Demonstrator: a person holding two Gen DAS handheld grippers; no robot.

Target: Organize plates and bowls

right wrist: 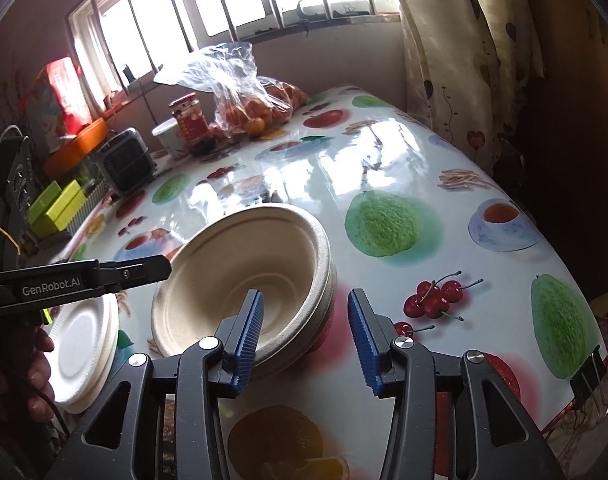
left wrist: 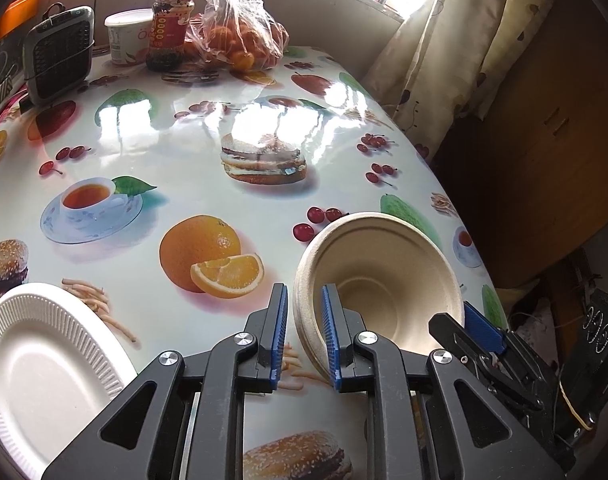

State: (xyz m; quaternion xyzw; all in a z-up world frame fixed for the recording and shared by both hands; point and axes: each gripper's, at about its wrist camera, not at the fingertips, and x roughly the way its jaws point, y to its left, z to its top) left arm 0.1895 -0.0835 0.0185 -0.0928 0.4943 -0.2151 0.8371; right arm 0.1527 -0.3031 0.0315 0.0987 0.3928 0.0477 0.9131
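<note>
Tan moulded-fibre bowl (right wrist: 243, 276), tilted, rim straddled by both tools. Left tool (left wrist: 304, 332) nearly closed on near rim; whether gripping, cannot tell. Right tool (right wrist: 304, 340) spread apart around opposite rim. White ridged foam plates (left wrist: 43, 364) left, on fruit-print counter (left wrist: 183, 152). Probably mid-pickup; next, clamp firmly, lift.

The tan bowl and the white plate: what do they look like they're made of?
The tan bowl looks like molded paper pulp: matte beige, faintly fibrous rim, pressed rings inside. It may be more than one nested, since the rim looks layered. The white plate looks like foam or coated paper, hard to tell which: bright white, slight sheen, fluted ribbed rim. The right-wrist view shows several stacked.
</note>
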